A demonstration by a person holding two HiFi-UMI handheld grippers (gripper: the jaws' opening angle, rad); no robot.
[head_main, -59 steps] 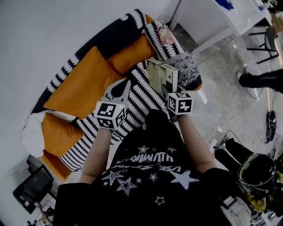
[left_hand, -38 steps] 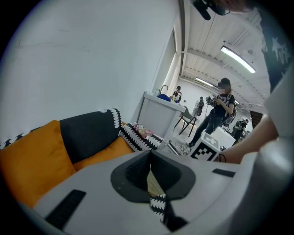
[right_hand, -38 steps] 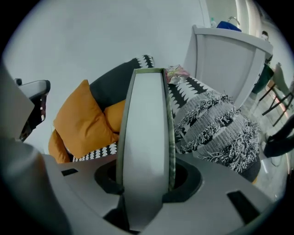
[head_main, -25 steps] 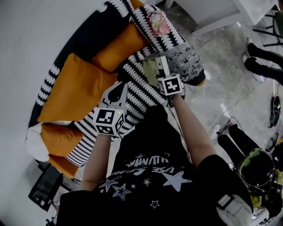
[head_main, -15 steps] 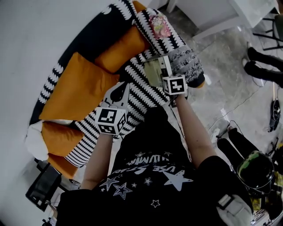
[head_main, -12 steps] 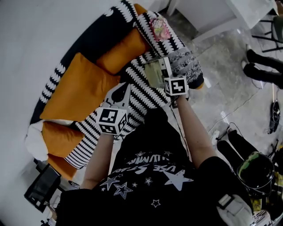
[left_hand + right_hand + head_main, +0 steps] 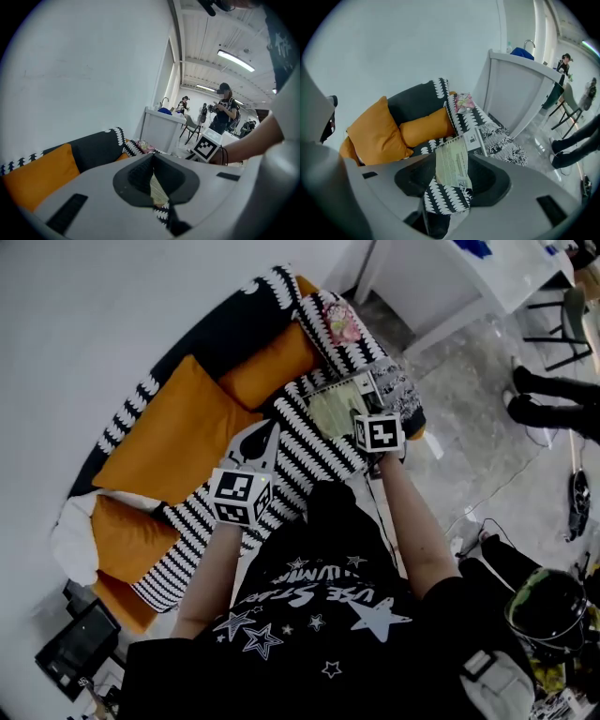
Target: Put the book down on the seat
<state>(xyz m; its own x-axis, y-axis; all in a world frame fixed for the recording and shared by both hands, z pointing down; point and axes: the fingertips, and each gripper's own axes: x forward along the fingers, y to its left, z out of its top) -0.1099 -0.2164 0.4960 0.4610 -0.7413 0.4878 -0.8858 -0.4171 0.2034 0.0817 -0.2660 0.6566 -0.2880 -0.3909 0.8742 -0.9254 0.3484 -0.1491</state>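
The book, pale green with a white strip, lies flat on the sofa's black-and-white seat beside the right armrest. My right gripper is at its near edge and stands open. In the right gripper view the book lies between and beyond the spread jaws, and the pads are off it. My left gripper hovers over the middle of the seat with its jaws shut on nothing. Through the thin wedge between them a sliver of the book shows.
Two orange cushions lean on the dark backrest. A grey patterned throw and a pink flowered item sit on the right armrest. A white table stands beyond; someone's legs are at far right.
The book was upright in the right gripper, then came down onto the seat. It now lies flat, and the right jaws have spread off it. The left gripper has hardly moved.
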